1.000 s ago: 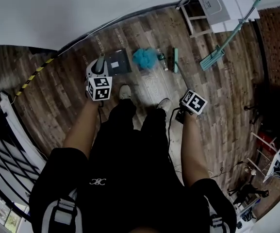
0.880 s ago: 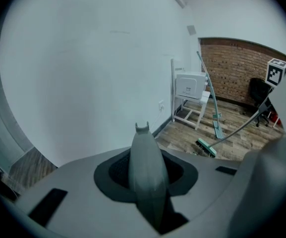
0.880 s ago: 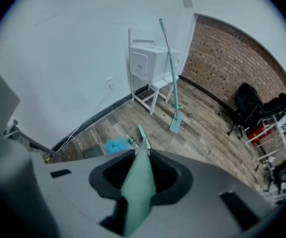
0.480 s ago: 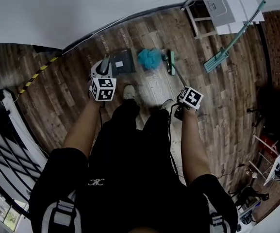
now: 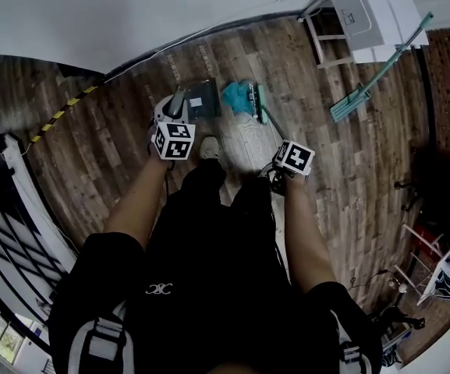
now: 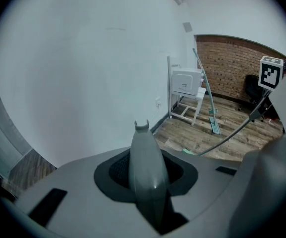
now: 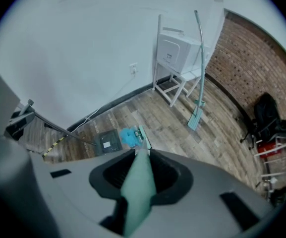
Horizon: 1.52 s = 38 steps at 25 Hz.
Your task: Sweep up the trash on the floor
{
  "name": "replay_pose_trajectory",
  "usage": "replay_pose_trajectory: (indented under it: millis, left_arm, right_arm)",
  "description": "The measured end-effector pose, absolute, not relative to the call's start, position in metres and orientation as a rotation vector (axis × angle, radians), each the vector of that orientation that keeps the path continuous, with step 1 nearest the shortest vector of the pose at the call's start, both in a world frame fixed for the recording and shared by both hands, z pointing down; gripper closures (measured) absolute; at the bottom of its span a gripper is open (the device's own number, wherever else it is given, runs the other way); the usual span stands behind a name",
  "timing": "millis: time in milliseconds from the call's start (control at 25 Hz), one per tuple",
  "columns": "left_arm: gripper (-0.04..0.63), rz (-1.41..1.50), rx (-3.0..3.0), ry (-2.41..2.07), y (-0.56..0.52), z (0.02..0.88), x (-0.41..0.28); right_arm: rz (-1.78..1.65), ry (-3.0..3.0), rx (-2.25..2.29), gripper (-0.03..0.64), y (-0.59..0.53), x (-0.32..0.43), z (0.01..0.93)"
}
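Observation:
A crumpled blue piece of trash [image 5: 236,96] lies on the wood floor against the mouth of a dark grey dustpan [image 5: 203,100]. A green broom head [image 5: 257,100] stands right behind it, touching its right side. My left gripper [image 5: 171,125] is shut on the dustpan's grey upright handle [image 6: 145,175]. My right gripper [image 5: 289,164] is shut on the broom's green handle [image 7: 139,185]. From the right gripper view, the dustpan [image 7: 108,142], trash [image 7: 129,137] and broom head [image 7: 143,134] sit in a row on the floor.
The person's shoes [image 5: 207,148] stand just behind the dustpan. A white box on a white stand [image 5: 365,14] and a leaning green mop [image 5: 373,72] are by the wall at the right. Yellow-black tape [image 5: 61,111] marks the floor at the left, near a black rack [image 5: 6,232].
The broom head has swept left, pushing the blue trash up to the dustpan's mouth. My right gripper moved left with it; the left gripper and dustpan barely shifted.

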State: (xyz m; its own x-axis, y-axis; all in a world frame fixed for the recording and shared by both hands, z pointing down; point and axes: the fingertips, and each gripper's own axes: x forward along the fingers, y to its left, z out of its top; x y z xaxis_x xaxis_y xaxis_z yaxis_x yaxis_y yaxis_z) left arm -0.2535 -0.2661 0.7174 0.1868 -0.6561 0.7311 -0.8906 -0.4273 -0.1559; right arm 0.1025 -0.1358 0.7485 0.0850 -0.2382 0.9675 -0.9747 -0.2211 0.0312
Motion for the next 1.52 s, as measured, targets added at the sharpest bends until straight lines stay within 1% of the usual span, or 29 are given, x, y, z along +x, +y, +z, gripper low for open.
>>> replay_pose_trajectory:
  millis: [240,600,1160,1320,1520]
  left_arm:
    - [0.503,1.084,2.155,-1.466,-0.264,0.718,-0.259]
    - [0.503,1.076,2.141,-1.459,-0.26,0.72,-0.267]
    - [0.503,1.103,2.084,-1.424,-0.251,0.729,-0.289]
    - [0.503,1.065,2.073,-1.443,-0.249,0.728,-0.296]
    - [0.506,0.935,2.025,-1.478,-0.251,0.721,-0.303]
  right_arm:
    - [1.223,-1.259,1.537,0.515,-0.141,0.075,0.749]
    - [1.364,-1.298,1.48,0.515,-0.143,0.036,0.748]
    - [1.238,-1.477,1.258,0.515,-0.159,-0.042,0.738]
    - [1.213,-1.476,1.258,0.515,-0.16,-0.041,0.736]
    - [1.197,-1.47,1.293,0.515,-0.157,-0.025,0.726]
